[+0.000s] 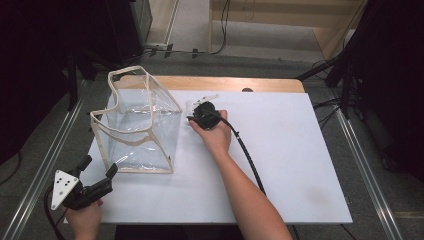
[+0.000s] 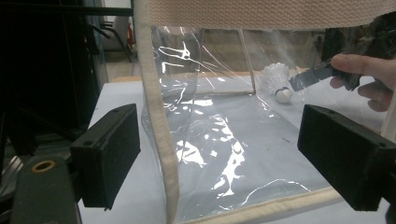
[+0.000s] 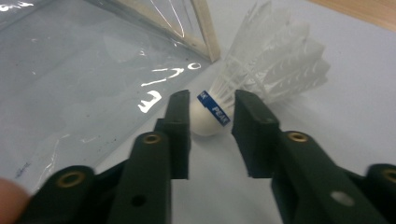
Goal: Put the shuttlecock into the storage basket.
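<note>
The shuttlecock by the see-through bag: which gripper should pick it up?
The right gripper. Its open jaws already sit on either side of the shuttlecock's white cork. The left gripper hangs open at the near corner of the clear bag, farther away.

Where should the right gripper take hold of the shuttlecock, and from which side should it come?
Probably by the round white cork head of the shuttlecock, coming from the head end as the right gripper does now, one jaw on each side. The head is firm and points toward the gripper; the feathers spread away behind it and would crush.
</note>
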### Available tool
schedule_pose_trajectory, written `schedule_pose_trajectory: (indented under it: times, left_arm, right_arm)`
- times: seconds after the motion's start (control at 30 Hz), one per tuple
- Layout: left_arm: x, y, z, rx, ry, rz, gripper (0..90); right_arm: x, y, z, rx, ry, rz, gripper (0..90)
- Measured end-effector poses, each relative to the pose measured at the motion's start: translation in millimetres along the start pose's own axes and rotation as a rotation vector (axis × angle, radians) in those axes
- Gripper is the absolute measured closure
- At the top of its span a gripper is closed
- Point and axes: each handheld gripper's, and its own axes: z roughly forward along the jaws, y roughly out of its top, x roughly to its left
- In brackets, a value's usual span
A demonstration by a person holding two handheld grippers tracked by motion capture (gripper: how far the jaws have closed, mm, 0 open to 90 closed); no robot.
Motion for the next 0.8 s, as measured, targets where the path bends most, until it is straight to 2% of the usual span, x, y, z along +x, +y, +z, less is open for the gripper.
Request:
schedule_pose_trajectory:
  times: [0.07,0.13,0.2,0.23,0.27,0.47,0.63,0.73,0.77,0.8]
  left_arm:
    - [-0.2,0.0,-0.1,0.0,-0.001,0.0,13.7]
    - [-0.1,0.0,-0.1,0.0,0.0,-0.001,13.7]
    - [0.0,0.0,-0.2,0.0,-0.001,-0.001,13.7]
    - [-0.1,0.0,-0.1,0.0,0.0,-0.001,13.7]
    - [-0.1,0.0,-0.1,0.0,-0.001,-0.001,13.7]
    - [-0.3,0.0,0.1,0.0,-0.001,-0.001,13.7]
    - [-0.1,0.1,0.2,0.0,-0.002,0.0,13.7]
    - [0.1,0.1,0.1,-0.001,-0.001,-0.001,13.7]
    - [0.2,0.1,0.0,-0.001,-0.001,-0.001,13.7]
    - [0.4,0.1,-0.1,-0.002,-0.002,-0.003,13.7]
  right_arm:
    - [3.4,-2.3,1.4,-0.001,-0.028,0.041,51.0]
    - [4.0,-4.0,3.9,-0.003,-0.027,0.116,40.5]
    - [5.0,-4.1,7.0,0.002,-0.031,0.18,35.1]
    - [5.9,-3.9,8.3,0.002,-0.02,0.195,34.3]
    - [7.9,-3.6,9.7,-0.002,-0.029,0.205,33.9]
    - [13.1,-2.3,19.5,0.016,-0.084,0.262,36.3]
    - [19.6,0.0,27.0,0.03,-0.105,0.243,42.3]
    - [21.8,1.0,29.1,0.036,-0.14,0.223,55.0]
    - [21.3,0.8,29.7,0.039,-0.125,0.225,59.9]
    - [21.2,0.7,29.9,0.041,-0.114,0.224,60.1]
